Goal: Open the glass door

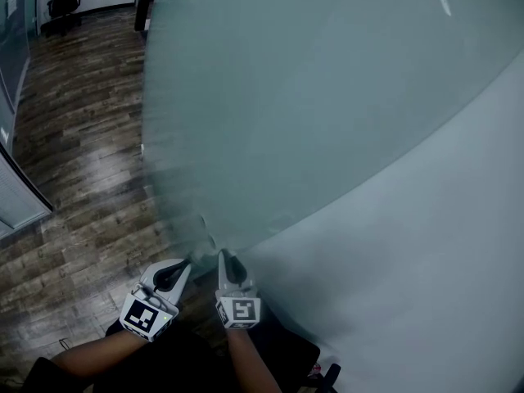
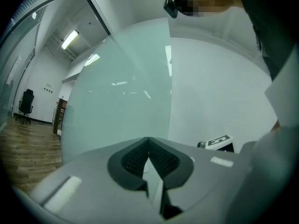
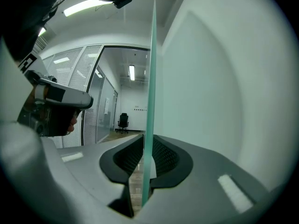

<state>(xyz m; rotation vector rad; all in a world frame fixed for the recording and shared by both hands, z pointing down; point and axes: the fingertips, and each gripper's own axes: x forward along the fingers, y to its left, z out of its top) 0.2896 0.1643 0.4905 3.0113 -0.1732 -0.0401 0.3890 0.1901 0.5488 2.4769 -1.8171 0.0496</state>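
On thin glass door [image 1: 327,97] edge, right gripper [image 1: 223,258] jaws clamp; left gripper [image 1: 189,263] jaws meet.

No letter, number or brand can be read. Only black-and-white square patterns are shown on the cubes of the left gripper [image 1: 188,262] and the right gripper [image 1: 223,258], at the lower middle of the head view; no characters can be made out in them. Small wall notices [image 2: 47,86] are seen at the middle left of the left gripper view, and again near the centre of the right gripper view, but are too small to be read.
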